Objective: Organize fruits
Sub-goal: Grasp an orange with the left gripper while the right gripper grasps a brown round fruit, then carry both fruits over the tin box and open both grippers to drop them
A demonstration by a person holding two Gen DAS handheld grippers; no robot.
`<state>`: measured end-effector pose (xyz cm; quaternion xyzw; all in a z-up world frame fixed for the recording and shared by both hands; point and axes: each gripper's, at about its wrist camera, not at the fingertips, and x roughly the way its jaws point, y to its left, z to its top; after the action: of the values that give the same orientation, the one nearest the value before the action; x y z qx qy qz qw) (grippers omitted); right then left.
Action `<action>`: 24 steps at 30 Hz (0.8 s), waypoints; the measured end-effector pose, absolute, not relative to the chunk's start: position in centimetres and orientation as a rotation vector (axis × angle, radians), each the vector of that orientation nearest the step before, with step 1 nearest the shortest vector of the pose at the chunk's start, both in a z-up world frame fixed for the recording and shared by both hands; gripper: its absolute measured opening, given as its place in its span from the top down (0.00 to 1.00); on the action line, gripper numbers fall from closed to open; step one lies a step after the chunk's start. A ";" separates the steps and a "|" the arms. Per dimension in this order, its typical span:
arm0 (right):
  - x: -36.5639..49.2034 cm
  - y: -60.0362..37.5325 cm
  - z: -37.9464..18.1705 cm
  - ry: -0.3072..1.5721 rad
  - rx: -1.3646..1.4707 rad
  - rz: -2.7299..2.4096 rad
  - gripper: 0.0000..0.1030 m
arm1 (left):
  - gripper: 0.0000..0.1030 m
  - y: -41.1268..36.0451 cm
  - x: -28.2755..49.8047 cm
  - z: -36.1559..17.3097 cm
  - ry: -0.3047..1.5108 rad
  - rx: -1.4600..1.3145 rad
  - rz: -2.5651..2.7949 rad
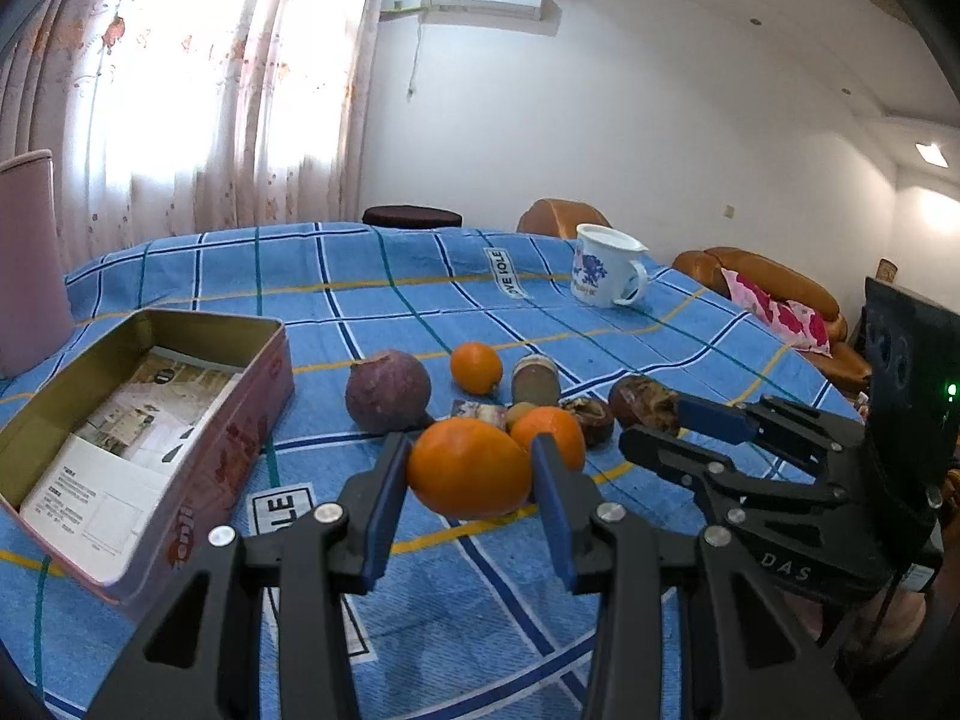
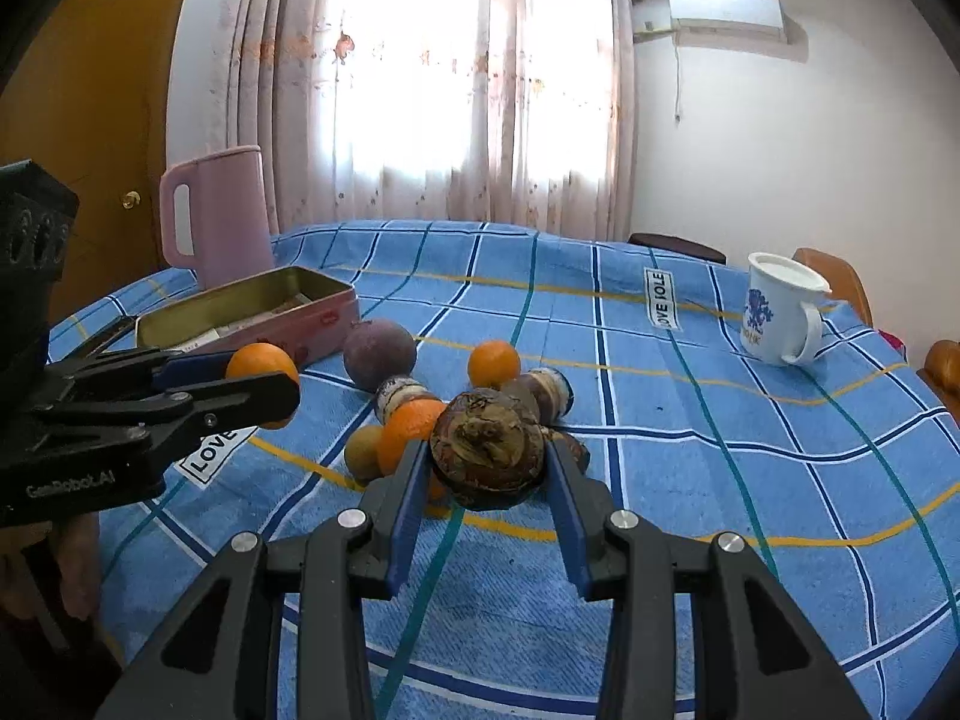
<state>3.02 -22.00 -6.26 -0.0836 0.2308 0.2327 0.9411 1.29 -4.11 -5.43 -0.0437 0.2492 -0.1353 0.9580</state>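
Observation:
My left gripper (image 1: 471,465) is shut on a large orange (image 1: 471,468) and holds it just above the blue checked cloth; it also shows in the right wrist view (image 2: 264,384). My right gripper (image 2: 487,468) is shut on a brown wrinkled fruit (image 2: 487,450), also seen in the left wrist view (image 1: 645,402). A pile of fruit lies between them: a purple round fruit (image 1: 388,391), a small orange (image 1: 476,367), another orange (image 1: 549,432) and several brown fruits. An open pink tin box (image 1: 138,420) with paper inside stands at the left.
A white mug with blue flowers (image 1: 609,267) stands at the back right. A pink jug (image 2: 216,216) stands behind the tin box. The table (image 2: 720,480) is covered with a blue checked cloth. Sofas and a curtained window lie beyond.

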 end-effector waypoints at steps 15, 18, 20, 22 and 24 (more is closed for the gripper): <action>1.6 -22.2 -6.0 0.380 -0.176 0.486 0.60 | 0.58 -4.3 0.3 -5.0 0.440 -0.058 -0.253; 1.4 -22.3 -5.9 0.365 -0.175 0.488 0.60 | 0.58 -4.4 -0.1 -4.9 0.424 -0.051 -0.247; 1.3 -22.4 -5.8 0.355 -0.175 0.488 0.60 | 0.58 -4.4 -0.2 -4.8 0.415 -0.045 -0.243; 1.2 -22.4 -5.8 0.346 -0.175 0.488 0.60 | 0.58 -4.4 -0.4 -4.7 0.402 -0.037 -0.235; 1.0 -22.4 -5.8 0.337 -0.176 0.491 0.60 | 0.58 -4.5 -0.6 -4.5 0.386 -0.025 -0.226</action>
<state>1.04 -22.44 -5.75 -0.0865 0.1656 0.2414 0.9523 -0.56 -4.47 -4.47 -0.0122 0.1913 -0.1122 0.9750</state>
